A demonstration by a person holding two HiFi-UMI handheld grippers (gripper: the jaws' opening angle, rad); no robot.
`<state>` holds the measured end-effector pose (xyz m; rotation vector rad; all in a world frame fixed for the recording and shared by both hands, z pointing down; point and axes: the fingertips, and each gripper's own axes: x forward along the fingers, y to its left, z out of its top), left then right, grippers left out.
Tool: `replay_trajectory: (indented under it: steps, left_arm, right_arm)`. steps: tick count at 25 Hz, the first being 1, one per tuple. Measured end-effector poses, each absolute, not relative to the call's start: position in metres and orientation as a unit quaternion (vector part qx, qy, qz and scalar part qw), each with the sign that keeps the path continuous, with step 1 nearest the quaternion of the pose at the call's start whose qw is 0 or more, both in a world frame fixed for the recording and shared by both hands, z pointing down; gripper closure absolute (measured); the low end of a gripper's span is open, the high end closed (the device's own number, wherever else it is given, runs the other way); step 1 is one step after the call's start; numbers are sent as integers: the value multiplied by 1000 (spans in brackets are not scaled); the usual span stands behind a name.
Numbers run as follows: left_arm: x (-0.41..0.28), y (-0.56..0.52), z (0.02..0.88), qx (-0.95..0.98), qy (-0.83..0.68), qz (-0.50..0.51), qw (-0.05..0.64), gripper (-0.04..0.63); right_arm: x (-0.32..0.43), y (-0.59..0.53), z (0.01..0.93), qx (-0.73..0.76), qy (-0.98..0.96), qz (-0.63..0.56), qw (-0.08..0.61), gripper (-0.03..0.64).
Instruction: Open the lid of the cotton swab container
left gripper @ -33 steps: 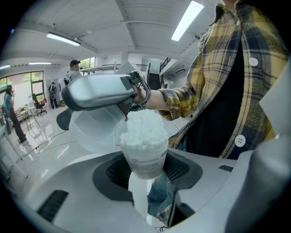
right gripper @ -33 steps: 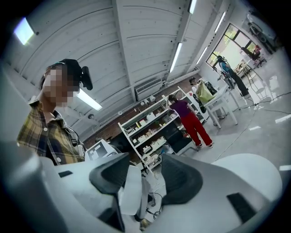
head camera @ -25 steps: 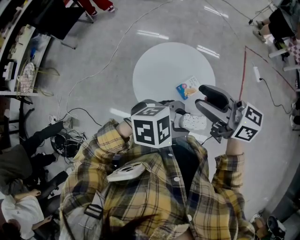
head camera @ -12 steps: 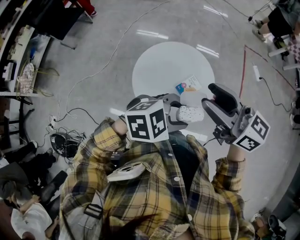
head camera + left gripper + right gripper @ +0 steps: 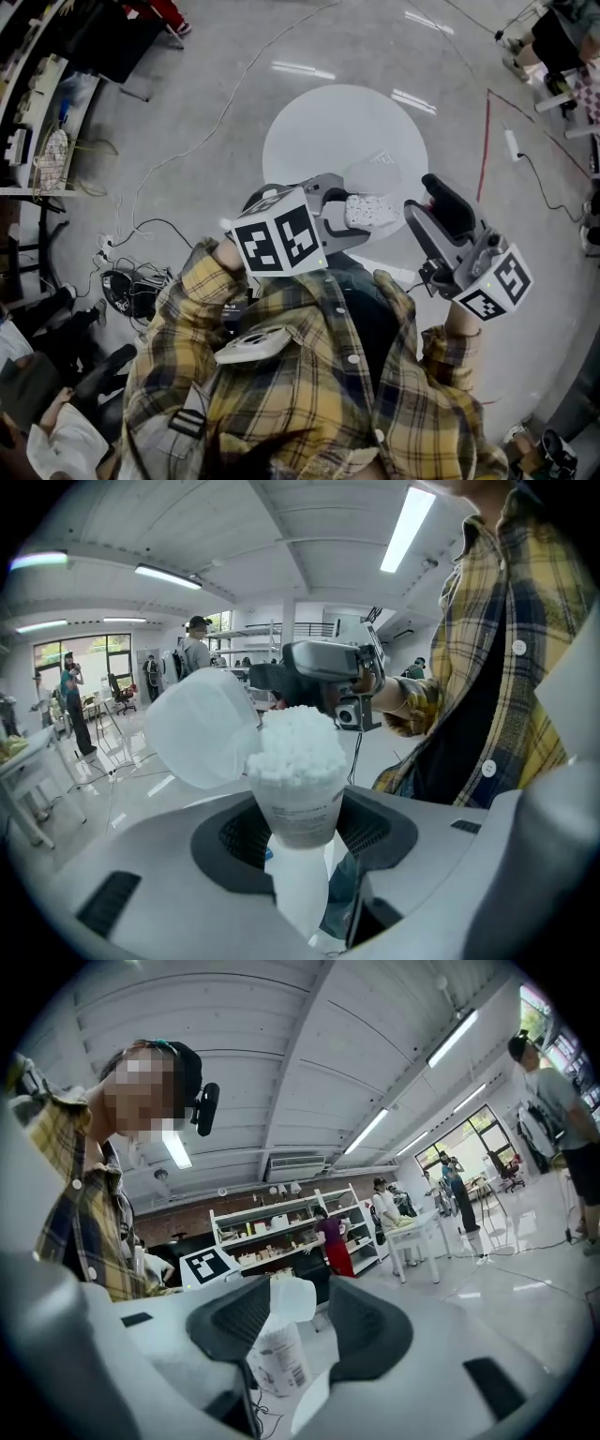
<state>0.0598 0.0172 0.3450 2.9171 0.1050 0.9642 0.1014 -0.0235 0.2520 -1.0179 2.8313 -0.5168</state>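
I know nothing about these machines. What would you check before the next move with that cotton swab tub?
1. Lid open: ok, it hangs beside the mouth.
2. Left gripper holding the cotton swab container: ok, jaws pressed on its body.
3. Swabs in place: ok, heaped at the mouth.
4. Right gripper clear: ok, apart from the container; its jaws have just been closing slightly, nothing between them.

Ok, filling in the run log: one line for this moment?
left tongs: shut on swab container | lid: flipped open | right tongs: open, just been closing, empty

Swab container (image 5: pixel 298 794) in left claw (image 5: pixel 300 841)
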Motion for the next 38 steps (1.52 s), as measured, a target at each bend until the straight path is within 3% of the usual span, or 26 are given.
replay_trajectory:
  steps: [11,15,21,38]
  left_arm:
    - [50,7,342,951,-4,306,49,382]
    - [49,9,344,950,-2,310,49,382]
    - [47,9,348,948,-6,314,53,382]
    - [52,9,350,950,-8,309,47,383]
  right_arm:
    - [90,-14,278,-371,920,-126,-13,502]
    - [92,-12,283,-388,913,-123,-14,558]
    - [97,-8,297,-408,903,-132,-17,587]
    - [95,-12,309,-415,900,-131,-29,600]
